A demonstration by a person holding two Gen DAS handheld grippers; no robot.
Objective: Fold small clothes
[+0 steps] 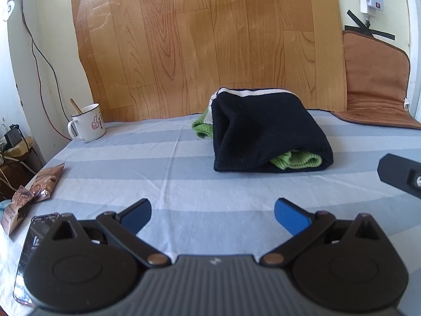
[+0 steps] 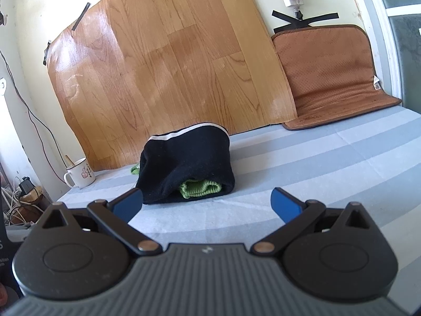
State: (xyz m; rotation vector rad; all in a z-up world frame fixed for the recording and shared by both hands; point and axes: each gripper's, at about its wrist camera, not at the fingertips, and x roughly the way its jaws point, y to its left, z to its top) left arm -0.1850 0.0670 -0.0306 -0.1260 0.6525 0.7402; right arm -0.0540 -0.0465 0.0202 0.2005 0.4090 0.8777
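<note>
While both grippers hang above it with nothing between their fingers, the striped blue-and-white sheet (image 1: 163, 158) spreads across the whole surface, running back to a wood-grain vinyl sheet (image 1: 205, 39) taped against the wall at twelve o'clock. A brown perforated seat mat (image 2: 331, 79) leans against the wall at about two o'clock in the right wrist view, its lower part bent forward onto the sheet. The folded black garment (image 1: 268, 131) lies on the sheet at about one o'clock from the left gripper (image 1: 212, 214) and at about eleven o'clock from the right gripper (image 2: 206, 202); it has a white band along its top edge, and bright green knit fabric (image 1: 297, 161) shows out of its near open end and again at its far left corner. Both grippers stand wide, blue pads spread well apart, short of the garment and not touching it. At ten o'clock in the left wrist view a white enamel mug (image 1: 88, 123) with a stick in it stands near the sheet's edge. At nine o'clock lie brown snack packets (image 1: 34, 189), and just beside them, at eight o'clock, a phone (image 1: 29, 250) partly hidden by the gripper body.
</note>
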